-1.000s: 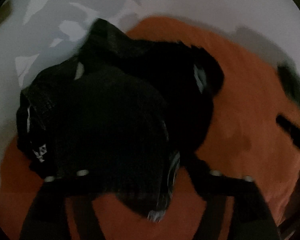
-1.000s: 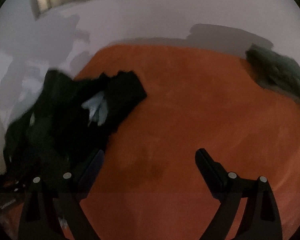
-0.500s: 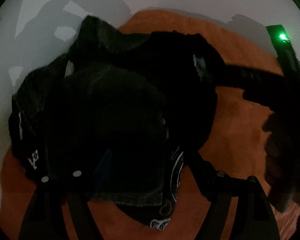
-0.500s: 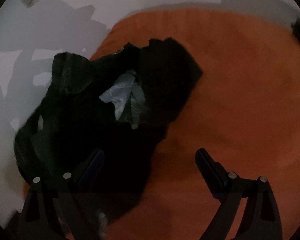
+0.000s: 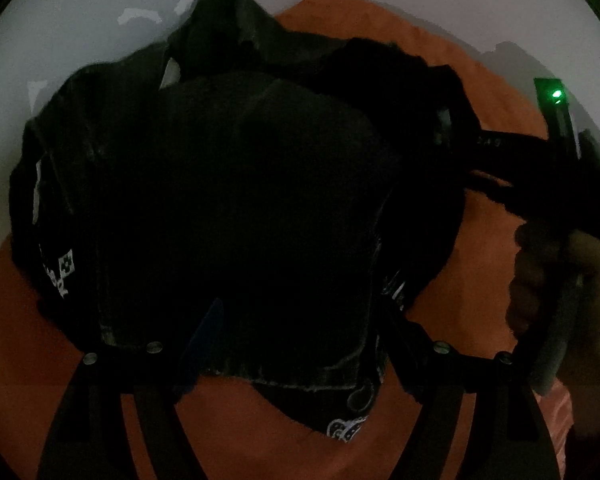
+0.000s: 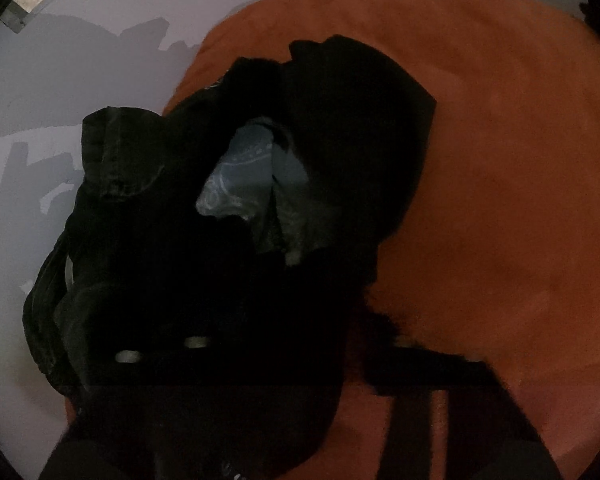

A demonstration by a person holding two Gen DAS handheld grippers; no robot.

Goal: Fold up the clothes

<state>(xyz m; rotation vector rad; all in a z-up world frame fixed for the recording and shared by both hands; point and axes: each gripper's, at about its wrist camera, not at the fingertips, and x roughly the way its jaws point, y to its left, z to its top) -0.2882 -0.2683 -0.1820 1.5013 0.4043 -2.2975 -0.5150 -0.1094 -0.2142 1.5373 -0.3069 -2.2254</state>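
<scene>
Right gripper (image 5: 480, 152) has pushed into black clothes pile (image 5: 228, 208), jaw state unreadable | left gripper (image 5: 300, 344) jaws apart over pile | orange blanket (image 6: 500, 200) underneath

A pale grey tabletop (image 5: 80, 12) is being covered in part by an orange cloth (image 6: 500, 160) that is lying flat on it. A heap of dark clothes (image 6: 172, 264) is being carried mostly by the orange cloth, its left edge lying over the bare tabletop.
</scene>
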